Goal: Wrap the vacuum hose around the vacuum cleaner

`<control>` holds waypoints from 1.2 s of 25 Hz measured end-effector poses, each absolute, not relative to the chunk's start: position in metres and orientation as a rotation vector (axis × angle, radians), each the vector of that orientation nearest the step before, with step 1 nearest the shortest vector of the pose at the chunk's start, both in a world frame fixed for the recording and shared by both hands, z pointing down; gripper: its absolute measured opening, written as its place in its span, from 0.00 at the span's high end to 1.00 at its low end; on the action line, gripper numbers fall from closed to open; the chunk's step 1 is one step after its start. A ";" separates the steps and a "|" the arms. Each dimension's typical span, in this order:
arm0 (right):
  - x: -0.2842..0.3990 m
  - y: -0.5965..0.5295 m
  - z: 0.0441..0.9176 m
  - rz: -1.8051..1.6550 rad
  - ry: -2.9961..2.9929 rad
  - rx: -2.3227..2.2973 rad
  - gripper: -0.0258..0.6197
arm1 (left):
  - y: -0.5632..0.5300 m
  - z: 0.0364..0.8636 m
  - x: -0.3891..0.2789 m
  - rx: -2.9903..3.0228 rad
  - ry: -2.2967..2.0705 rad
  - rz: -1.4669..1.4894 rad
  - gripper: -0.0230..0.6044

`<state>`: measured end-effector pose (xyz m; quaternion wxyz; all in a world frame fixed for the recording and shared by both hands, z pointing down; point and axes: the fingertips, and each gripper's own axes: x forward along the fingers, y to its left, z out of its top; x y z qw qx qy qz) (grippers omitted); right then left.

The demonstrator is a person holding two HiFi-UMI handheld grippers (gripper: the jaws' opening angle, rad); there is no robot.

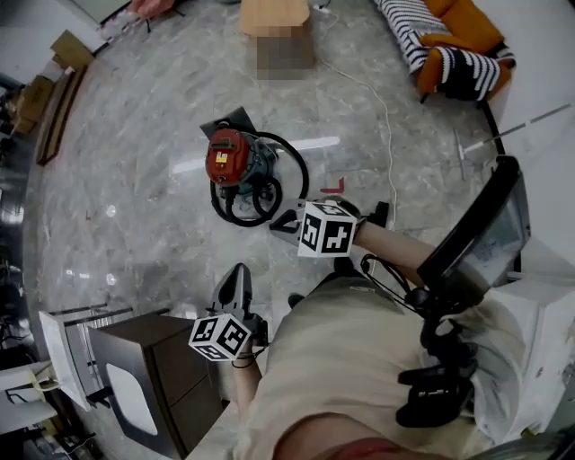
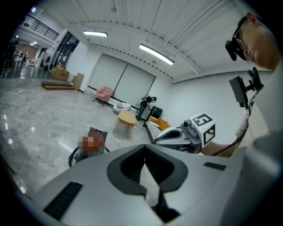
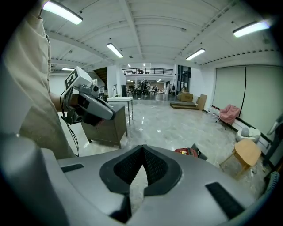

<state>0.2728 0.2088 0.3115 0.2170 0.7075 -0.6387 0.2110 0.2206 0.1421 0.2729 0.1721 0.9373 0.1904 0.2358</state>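
We see the red-topped round vacuum cleaner standing on the grey marbled floor, its black hose looped around its body; our left gripper hangs by our waist, jaws pressed together on nothing; our right gripper points toward the vacuum cleaner, jaws likewise together and empty, clear of the hose.

Landmark: low wooden table on the far floor.
Floor: glossy grey marble.
Sofa: black-and-white stripes with orange cushions, right of the table.
Cable: white, trailing over the floor from near the table.
Cardboard boxes: well left of the table.
Grey cabinet: well apart from the table, across the floor.
Pink chair: beyond the table.
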 end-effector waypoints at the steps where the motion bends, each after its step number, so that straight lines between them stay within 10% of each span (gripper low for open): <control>1: 0.267 0.202 0.309 0.579 -1.763 1.956 0.96 | 0.135 0.272 0.215 2.664 0.548 0.657 0.95; 30: 0.172 0.182 0.319 0.770 -1.434 2.078 0.96 | 0.113 0.322 0.153 2.311 0.880 0.787 0.95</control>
